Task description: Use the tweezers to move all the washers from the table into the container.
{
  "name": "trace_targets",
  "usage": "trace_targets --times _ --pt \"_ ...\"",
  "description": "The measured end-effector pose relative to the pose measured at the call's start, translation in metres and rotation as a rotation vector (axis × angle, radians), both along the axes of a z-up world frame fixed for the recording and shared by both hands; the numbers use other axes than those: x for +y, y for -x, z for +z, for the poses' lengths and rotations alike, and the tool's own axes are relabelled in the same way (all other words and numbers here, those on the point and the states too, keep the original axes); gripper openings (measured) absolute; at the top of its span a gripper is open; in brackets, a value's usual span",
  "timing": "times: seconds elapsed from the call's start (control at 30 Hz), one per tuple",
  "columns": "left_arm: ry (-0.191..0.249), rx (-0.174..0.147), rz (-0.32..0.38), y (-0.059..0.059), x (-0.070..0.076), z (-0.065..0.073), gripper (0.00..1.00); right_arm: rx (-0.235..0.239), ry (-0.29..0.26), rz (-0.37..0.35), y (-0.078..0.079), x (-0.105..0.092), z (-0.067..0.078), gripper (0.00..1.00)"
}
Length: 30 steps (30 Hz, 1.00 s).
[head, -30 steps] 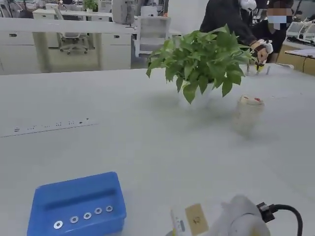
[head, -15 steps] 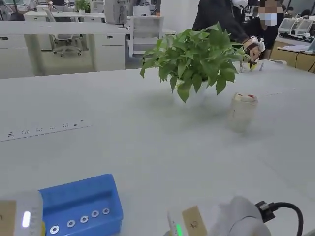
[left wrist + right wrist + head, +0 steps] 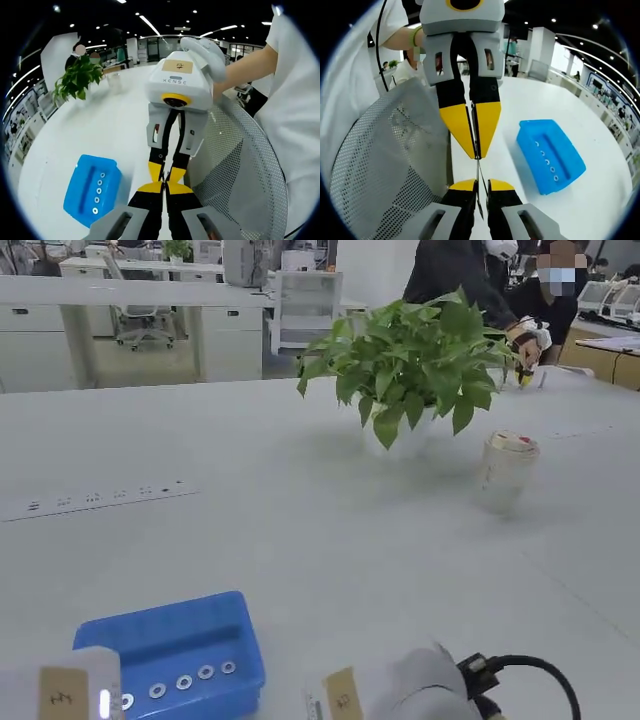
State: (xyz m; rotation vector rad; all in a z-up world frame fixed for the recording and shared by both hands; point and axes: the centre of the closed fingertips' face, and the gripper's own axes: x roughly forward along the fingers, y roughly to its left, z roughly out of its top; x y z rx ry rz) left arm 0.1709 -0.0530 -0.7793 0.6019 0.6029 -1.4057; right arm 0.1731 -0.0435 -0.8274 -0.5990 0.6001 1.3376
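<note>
- Since a second ago the left tongs [image 3: 165, 184] have come into the head view's bottom-left corner, and their body now sits in front of the container's [image 3: 170, 640] near-left corner. The body of the right tongs [image 3: 481, 182] has slid a little left at bottom centre. Part of that is head motion. The washers [image 3: 184, 681] are in the same row as before.
- Washers: the five I can count lie in a line on the container floor. The task looks done or nearly done.
- Tongs: they meet tip to tip, facing each other. The left pair is pinched to a slit on the tweezers [image 3: 478, 172]. The right pair is nearly closed too, with the thin strip running down into its narrow gap, and it looks gripped. Reads as a hand-over.
- Risk: if one pair lets go before the other bites, the tweezers drop. The meeting point is right at the bench [image 3: 350, 540] near edge, so they could fall off it toward the mesh chair [image 3: 240, 170].
- Risk: the yellow tips are almost touching, so a push forward could clash them and twist the tweezers askew.
- Risk: the left body is close to the container corner and a careless swing could shove it. The cable [image 3: 540, 665] could drag.
- Room: the bench is wide and bare beyond the container. The power strip [image 3: 95, 498], plant [image 3: 415, 350] and jar [image 3: 505, 470] are well apart from it. It is tight only at the near edge, by the chair.
</note>
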Motion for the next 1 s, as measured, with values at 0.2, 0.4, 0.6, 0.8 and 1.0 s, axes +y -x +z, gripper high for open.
trace_targets --times 0.2,0.4,0.6,0.8,1.0 --pt "-0.031 0.033 0.028 -0.009 0.013 -0.023 0.0 0.037 0.021 -0.044 -0.007 0.006 -0.018 0.06" --pt "-0.071 0.045 0.008 -0.006 0.02 -0.039 0.0 0.111 -0.03 -0.12 -0.005 0.004 -0.02 0.08" --pt "-0.094 0.057 0.004 -0.008 0.027 -0.051 0.0 0.15 -0.176 -0.321 -0.01 -0.03 0.011 0.14" --pt "-0.144 0.09 0.01 -0.01 0.035 -0.074 0.0 0.083 -0.353 -0.542 -0.015 -0.079 0.066 0.26" --pt "-0.194 0.094 -0.004 -0.011 0.04 -0.092 0.0 -0.021 -0.434 -0.661 -0.005 -0.12 0.106 0.34"
